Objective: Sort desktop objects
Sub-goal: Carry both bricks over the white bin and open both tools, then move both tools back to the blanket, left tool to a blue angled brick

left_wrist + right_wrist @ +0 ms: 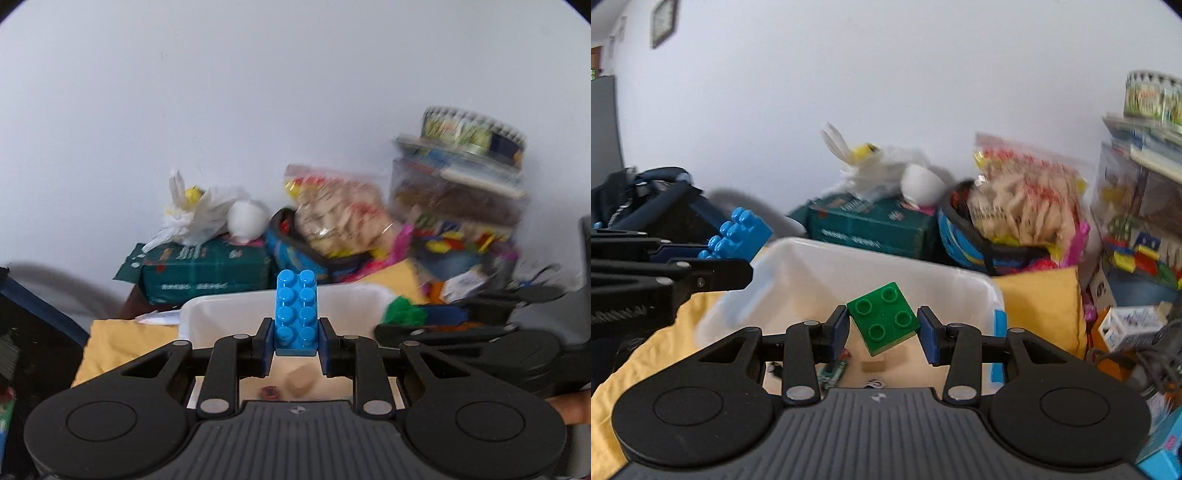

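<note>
Left wrist view shows the left gripper (296, 341) clamping a long blue eight-stud plastic brick (296, 314) above the white plastic bin (229, 314); only the right wrist view shows the right gripper (882, 330) pinching a tilted green four-stud brick (883, 317) over that bin's near right side. Writing on the dark green carton (866, 225) behind is blurred.

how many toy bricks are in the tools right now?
2. A blue brick is clamped upright in the left tool; a green brick sits tilted in the right tool, over the white bin. Clutter behind may hide more.
</note>
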Available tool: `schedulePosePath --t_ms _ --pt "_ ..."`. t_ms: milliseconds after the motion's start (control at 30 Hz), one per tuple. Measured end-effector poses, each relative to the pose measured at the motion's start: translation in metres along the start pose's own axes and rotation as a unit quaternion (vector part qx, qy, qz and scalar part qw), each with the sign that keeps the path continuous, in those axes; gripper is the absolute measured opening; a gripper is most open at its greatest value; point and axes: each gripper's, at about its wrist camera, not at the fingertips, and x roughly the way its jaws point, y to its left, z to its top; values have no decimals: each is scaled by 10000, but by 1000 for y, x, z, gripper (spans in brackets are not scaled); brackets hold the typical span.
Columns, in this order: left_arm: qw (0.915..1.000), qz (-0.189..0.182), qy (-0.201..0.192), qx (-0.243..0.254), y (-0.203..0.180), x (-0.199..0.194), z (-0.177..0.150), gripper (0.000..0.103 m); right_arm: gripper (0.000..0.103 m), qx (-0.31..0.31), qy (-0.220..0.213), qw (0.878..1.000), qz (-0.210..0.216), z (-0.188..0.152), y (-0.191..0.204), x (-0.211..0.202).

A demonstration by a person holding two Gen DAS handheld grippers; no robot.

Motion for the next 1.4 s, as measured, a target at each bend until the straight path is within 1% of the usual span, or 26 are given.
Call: schedulePosePath --t_ms 100,167,200,233,267,367,433,533,567,600,633,700,733,867,900,967,1033,1100,1167,1233,1400 --pt "9984 191 463 254 4 33 -12 27 45 -27 318 9995 -30 -11 -3 20" --pt "9964 192 754 337 5 47 -25 28 46 -66 563 9984 -2 -19 -2 32" --pt "9956 214 837 350 5 51 -29 30 51 -90 657 9978 20 -23 -2 36" --pt "9954 256 861 336 6 51 -33 38 53 -104 695 9975 -8 -26 0 36" --pt "9956 276 852 281 9 49 -35 46 53 -113 663 9977 -26 -28 2 33" --pt "9972 211 720 -28 16 37 -37 49 54 -133 522 9985 26 -33 6 17" --pt "9978 273 590 -110 16 23 -38 52 54 -93 417 9991 39 -35 6 3" --pt "9987 282 392 -188 11 -4 -46 63 57 -34 247 9996 145 -40 7 -18" --pt "9989 249 344 -216 9 -13 -51 66 60 -17 193 9997 164 -44 7 -25" --pt "9990 209 335 -218 6 -22 -58 67 66 -7 142 9997 204 -48 7 -32" --pt "9989 188 372 -202 2 -30 -66 68 68 -22 111 9996 254 -54 8 -42" --pt "9982 129 540 -208 -7 -44 -84 69 68 -100 112 9994 328 -66 10 -54" --pt "9976 65 657 -185 -12 -49 -94 69 68 -180 177 9990 365 -76 12 -60" --pt "9939 18 1094 -127 -31 -63 -136 69 68 -402 480 9973 373 -110 15 -75" --pt "9930 -3 1173 -147 -34 -66 -146 69 68 -383 624 9966 391 -119 14 -80" --pt "9899 -39 1415 -116 -40 -68 -164 69 68 -224 759 9958 453 -133 11 -90" --pt "9879 4 1544 -136 -44 -71 -177 69 68 -350 898 9945 420 -152 13 -96" --pt "9859 -37 1661 -191 -47 -73 -187 68 68 -628 1052 9918 375 -168 19 -96" --pt "9845 -36 1743 -210 -51 -74 -194 69 68 -780 1165 9893 399 -179 24 -95" --pt "9833 -37 1804 -236 -52 -74 -199 69 68 -818 1280 9873 473 -184 26 -93" --pt "9832 35 1803 -286 -57 -78 -201 68 69 -792 1284 9871 546 -189 29 -98"
